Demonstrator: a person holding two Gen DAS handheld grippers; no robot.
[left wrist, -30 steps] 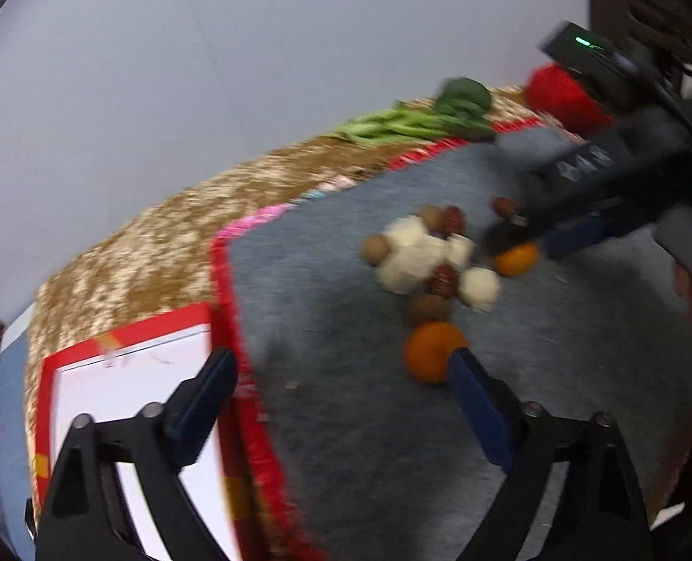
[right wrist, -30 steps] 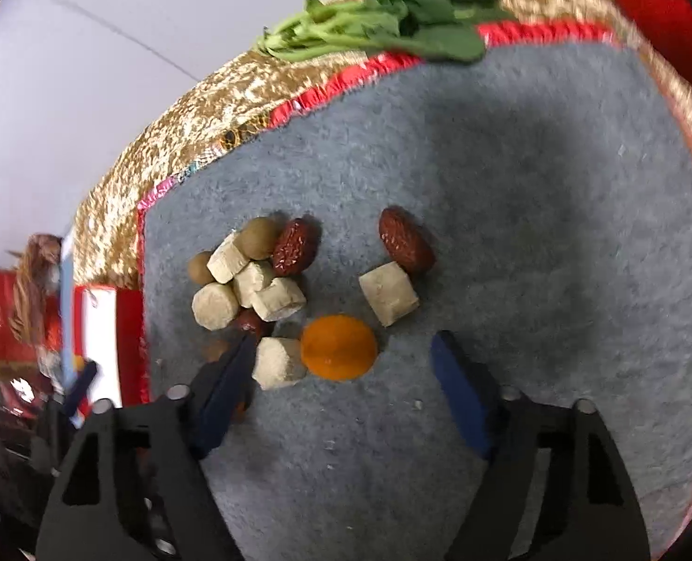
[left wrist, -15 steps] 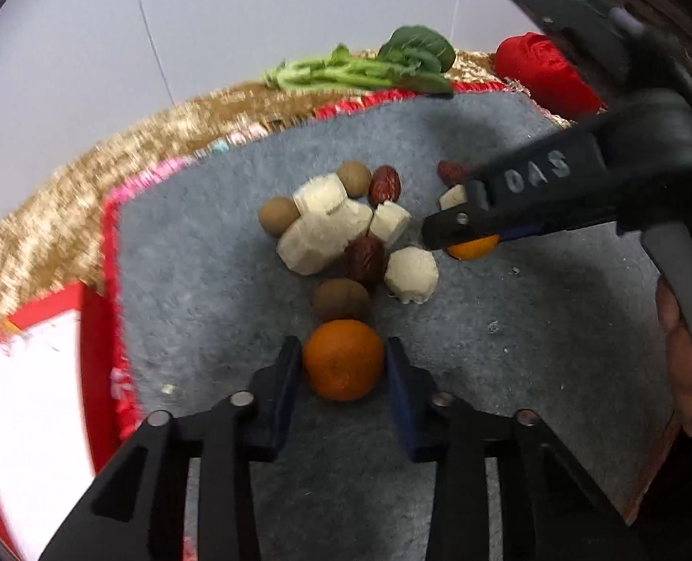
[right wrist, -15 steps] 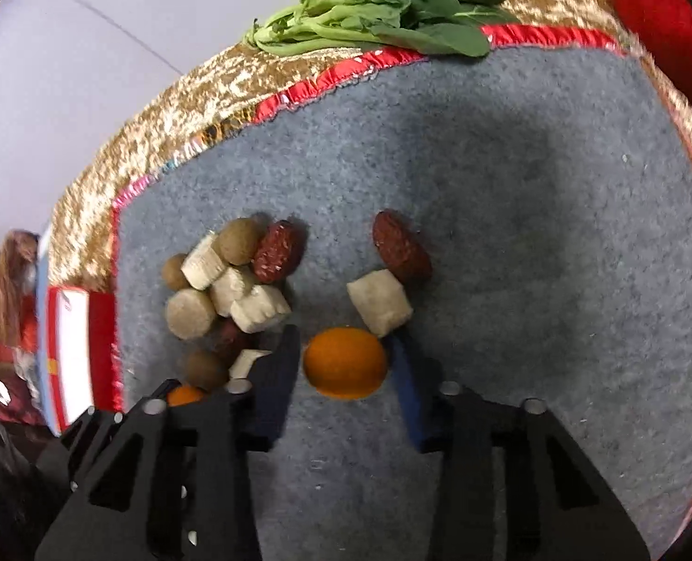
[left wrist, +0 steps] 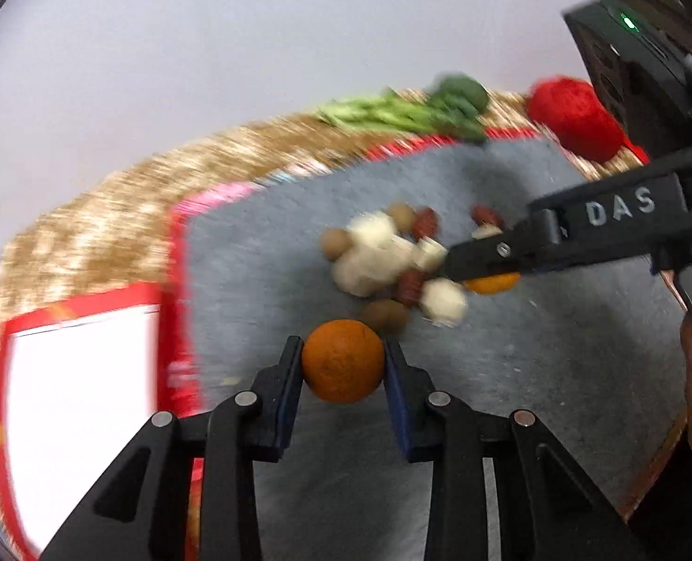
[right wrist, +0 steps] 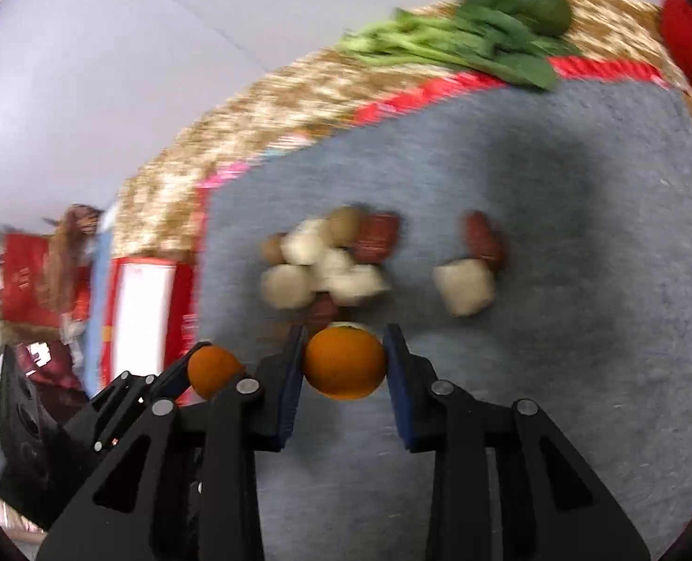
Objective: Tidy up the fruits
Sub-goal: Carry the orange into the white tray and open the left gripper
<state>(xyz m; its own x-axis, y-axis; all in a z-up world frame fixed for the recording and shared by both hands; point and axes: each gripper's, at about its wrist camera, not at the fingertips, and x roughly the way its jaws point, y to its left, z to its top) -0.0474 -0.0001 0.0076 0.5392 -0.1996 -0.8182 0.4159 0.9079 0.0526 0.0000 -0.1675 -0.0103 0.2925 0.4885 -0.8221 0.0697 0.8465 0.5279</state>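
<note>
Red-rimmed white tray (left wrist: 79, 374): far left, beside the grey mat (left wrist: 556, 374).
Left gripper (left wrist: 342, 364): jaws clamped on an orange (left wrist: 342, 361) across its widest part, over the mat's near side.
Mixed pile (right wrist: 327, 266): pale chunks, brown fruits, red dates at mat centre.
Right gripper (right wrist: 344, 364): jaws clamped on a second orange (right wrist: 344, 361).
Handling: likely light, round, firm-skinned, inclined to roll; grip at the middle.
</note>
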